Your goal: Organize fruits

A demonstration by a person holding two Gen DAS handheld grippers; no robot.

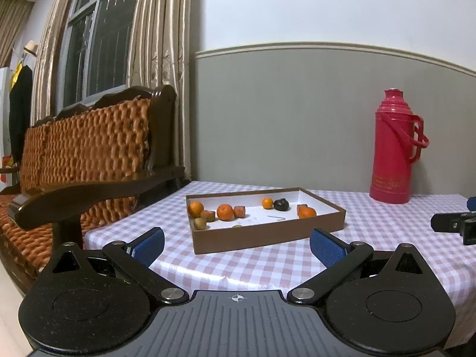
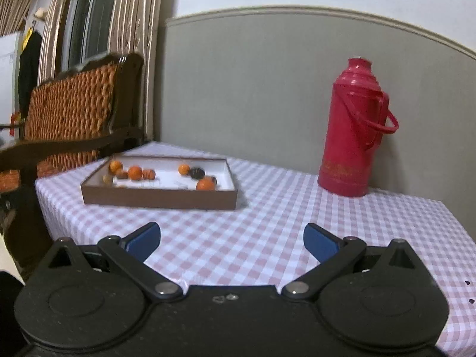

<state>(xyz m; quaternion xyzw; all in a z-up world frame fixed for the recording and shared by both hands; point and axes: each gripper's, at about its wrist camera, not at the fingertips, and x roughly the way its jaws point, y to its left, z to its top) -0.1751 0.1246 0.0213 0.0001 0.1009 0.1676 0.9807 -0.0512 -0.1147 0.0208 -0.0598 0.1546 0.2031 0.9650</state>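
On bench (image 1: 267,267), fruits (image 1: 225,211) all lie loose inside brown box (image 1: 267,235), scattered rather than grouped; fits sorting pending or collecting done. Left tool (image 1: 238,245) and right tool (image 2: 232,242) hover short of box, both spread wide, holding nothing.

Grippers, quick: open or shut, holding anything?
Left gripper: open, holding nothing, short of the tray.
Right gripper: open, holding nothing, over the tablecloth.
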